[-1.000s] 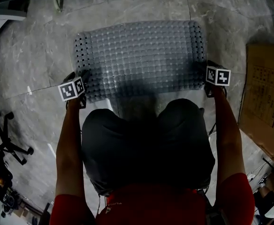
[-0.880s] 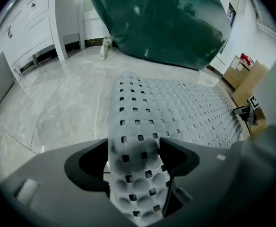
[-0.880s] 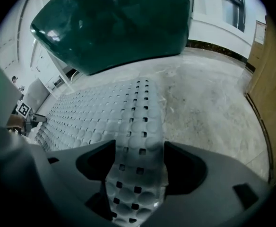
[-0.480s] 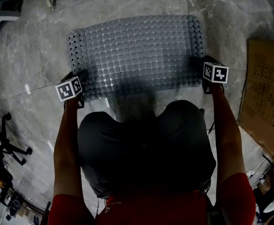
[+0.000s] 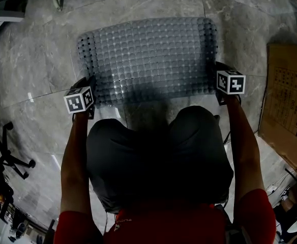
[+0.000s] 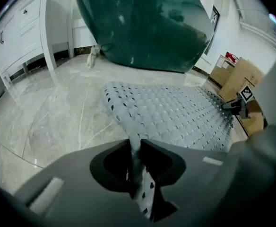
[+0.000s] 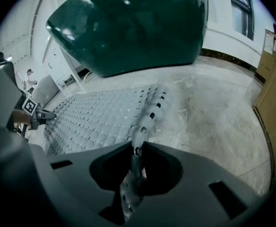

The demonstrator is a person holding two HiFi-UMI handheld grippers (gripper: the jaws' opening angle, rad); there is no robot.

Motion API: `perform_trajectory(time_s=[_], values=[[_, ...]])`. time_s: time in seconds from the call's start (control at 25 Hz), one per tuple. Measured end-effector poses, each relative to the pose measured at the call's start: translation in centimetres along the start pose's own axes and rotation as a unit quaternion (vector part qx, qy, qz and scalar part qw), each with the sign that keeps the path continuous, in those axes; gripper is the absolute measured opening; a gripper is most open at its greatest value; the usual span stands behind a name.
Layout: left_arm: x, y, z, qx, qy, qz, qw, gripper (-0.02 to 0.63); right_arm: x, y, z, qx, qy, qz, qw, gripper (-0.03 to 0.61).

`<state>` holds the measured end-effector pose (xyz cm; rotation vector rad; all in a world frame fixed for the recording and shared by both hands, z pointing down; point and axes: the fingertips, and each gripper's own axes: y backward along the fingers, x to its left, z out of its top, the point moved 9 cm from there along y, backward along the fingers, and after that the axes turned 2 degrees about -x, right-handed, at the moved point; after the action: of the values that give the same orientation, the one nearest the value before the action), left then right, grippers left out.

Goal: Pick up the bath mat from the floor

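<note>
A grey bath mat (image 5: 148, 57) with bumps and small holes lies on the marble floor in front of the person's knees. My left gripper (image 5: 89, 87) is at its near left corner and my right gripper (image 5: 215, 74) at its right edge. In the left gripper view the closing jaws of the left gripper (image 6: 135, 157) pinch a lifted fold of the bath mat (image 6: 176, 112). In the right gripper view the closing jaws of the right gripper (image 7: 135, 157) squeeze the mat's perforated border, with the rest of the bath mat (image 7: 95, 122) stretching away to the left.
A dark green bathtub (image 6: 142, 22) stands just beyond the mat. Flattened cardboard (image 5: 286, 111) lies on the floor to the right. White cabinets (image 6: 20, 27) line the left wall. An office chair base (image 5: 8, 154) is at the left, behind the person.
Both grippers have closed their jaws on the mat's edges, which now rise off the floor. The hands have shifted only slightly.
</note>
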<state>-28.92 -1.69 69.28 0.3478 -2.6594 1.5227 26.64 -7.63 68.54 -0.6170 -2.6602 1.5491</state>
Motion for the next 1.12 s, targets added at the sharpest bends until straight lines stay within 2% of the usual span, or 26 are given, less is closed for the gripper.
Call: perform_trajectory(time_s=[0.28,0.68,1.12], values=[[-1.4,2.9,0.9,-0.056,-0.006,-0.035,0.9978,0.058,2.9,4.2,1.3,-0.071,0.008,0.031,0.997,0.049],[-4.4,9.1,3.0,-0.12,-0.054,-0.066,0.9891,0.055,6.3,10.5,2.4,-0.142,0.001,0.061,0.988,0.048],[-5.5,14.8,5.6,-0.194,-0.076,-0.064,0.976,0.054,8.6,15.7,5.6,-0.218,0.042,0.061,0.973,0.046]])
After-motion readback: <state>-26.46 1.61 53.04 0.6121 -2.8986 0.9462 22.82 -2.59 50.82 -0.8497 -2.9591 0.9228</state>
